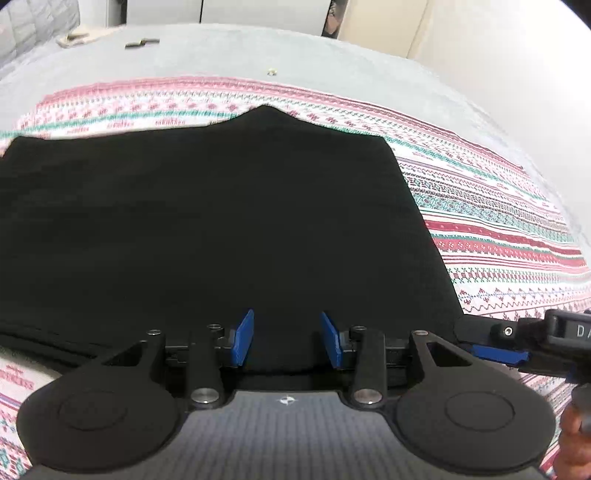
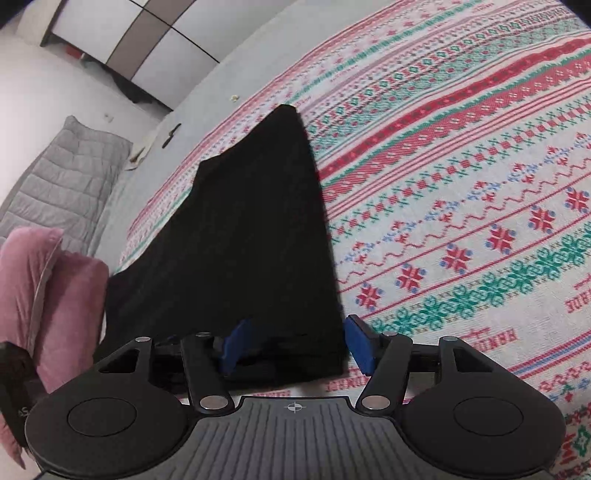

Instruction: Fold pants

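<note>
The black pants [image 1: 221,221] lie folded flat on a patterned red, green and white blanket [image 1: 498,221]. My left gripper [image 1: 287,338] is open, its blue pads [image 1: 243,338] straddling the near edge of the pants. My right gripper [image 2: 295,345] is open too, its blue pads [image 2: 360,343] on either side of the near right corner of the pants [image 2: 251,229]. The right gripper also shows at the right edge of the left wrist view [image 1: 517,350], beside the same corner.
The blanket [image 2: 461,221] covers a grey bed [image 1: 221,51]. A pink pillow [image 2: 48,288] and a grey quilted one [image 2: 66,177] lie at the left. Small dark items [image 1: 142,42] rest at the far side. White wardrobe doors [image 2: 147,33] stand behind.
</note>
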